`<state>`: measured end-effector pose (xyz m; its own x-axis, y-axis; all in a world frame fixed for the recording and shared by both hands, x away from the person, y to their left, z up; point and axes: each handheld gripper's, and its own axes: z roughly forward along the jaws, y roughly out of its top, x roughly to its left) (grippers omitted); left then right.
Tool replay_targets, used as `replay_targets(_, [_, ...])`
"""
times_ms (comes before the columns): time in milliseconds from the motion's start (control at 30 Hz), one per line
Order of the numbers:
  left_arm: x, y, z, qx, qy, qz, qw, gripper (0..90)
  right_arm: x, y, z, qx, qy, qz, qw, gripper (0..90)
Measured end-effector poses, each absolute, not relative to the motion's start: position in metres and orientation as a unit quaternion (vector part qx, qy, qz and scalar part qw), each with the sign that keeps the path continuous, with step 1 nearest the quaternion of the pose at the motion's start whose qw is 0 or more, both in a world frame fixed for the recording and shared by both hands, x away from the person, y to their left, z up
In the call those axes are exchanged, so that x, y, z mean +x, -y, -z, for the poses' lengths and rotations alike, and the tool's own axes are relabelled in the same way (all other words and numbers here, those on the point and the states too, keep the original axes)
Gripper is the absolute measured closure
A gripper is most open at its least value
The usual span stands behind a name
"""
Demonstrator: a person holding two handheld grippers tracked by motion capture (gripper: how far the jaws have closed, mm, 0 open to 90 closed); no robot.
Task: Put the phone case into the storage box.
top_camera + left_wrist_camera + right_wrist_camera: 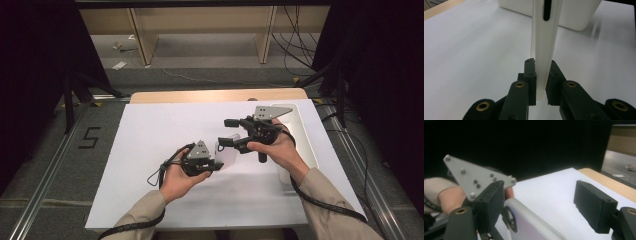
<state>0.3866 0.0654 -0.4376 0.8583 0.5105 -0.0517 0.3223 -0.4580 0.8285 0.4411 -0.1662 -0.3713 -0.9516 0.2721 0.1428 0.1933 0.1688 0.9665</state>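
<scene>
A flat, milky-white plastic piece point(228, 152) with a dark slot near one end is held above the white table sheet point(150, 150) at its middle. My left gripper point(218, 165) is shut on it. In the left gripper view the piece point(545, 37) stands edge-on between both pads, the gripper point(541, 73) pinching its near end. My right gripper point(225, 132) comes in from the right with its jaws wide apart. In the right gripper view the piece's rounded, slotted corner point(524, 222) lies beside the left pad of the open gripper point(539, 197), with the other pad well off it.
A white rectangular tray point(306, 145) sits along the right side of the sheet, seen also as a white tray wall point(574, 17) ahead. A wooden table edge point(200, 95) runs behind the sheet. Cables trail from both grippers over my sleeves.
</scene>
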Motion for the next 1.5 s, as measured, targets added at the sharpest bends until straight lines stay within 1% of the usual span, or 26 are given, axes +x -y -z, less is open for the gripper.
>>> replay_targets(233, [0.390,-0.071,0.436,0.836,-0.288,-0.112,0.454,80.9,0.447,0.176,0.372,0.197,-0.753,-0.624,0.068,23.4])
replay_targets(267, [0.390,-0.071,0.436,0.834,-0.294,-0.113,0.454,80.8,0.447,0.177,0.372,0.204,-0.752,-0.621,0.083,21.5])
replay_targets(333, [0.391,-0.073,0.436,0.831,-0.302,-0.114,0.453,80.8,0.448,0.178,0.372,0.211,-0.751,-0.618,0.093,16.7])
replay_targets(433, [0.392,-0.075,0.436,0.829,-0.311,-0.117,0.450,80.8,0.448,0.179,0.373,0.218,-0.753,-0.612,0.107,14.5])
replay_targets(567, [0.393,-0.076,0.436,0.823,-0.327,-0.120,0.448,80.8,0.449,0.179,0.376,0.230,-0.756,-0.601,0.121,7.3])
replay_targets(700, [0.394,-0.077,0.435,0.817,-0.341,-0.124,0.447,80.8,0.450,0.177,0.380,0.239,-0.757,-0.595,0.128,2.9])
replay_targets(833, [0.394,-0.077,0.434,0.815,-0.351,-0.126,0.443,80.8,0.450,0.174,0.385,0.247,-0.760,-0.585,0.137,0.7])
replay_targets(1233, [0.395,-0.072,0.434,0.806,-0.381,-0.129,0.435,80.7,0.446,0.167,0.385,0.255,-0.749,-0.594,0.146,0.3])
replay_targets(1500, [0.396,-0.065,0.433,0.805,-0.383,-0.124,0.435,80.8,0.442,0.159,0.388,0.264,-0.742,-0.598,0.146,0.2])
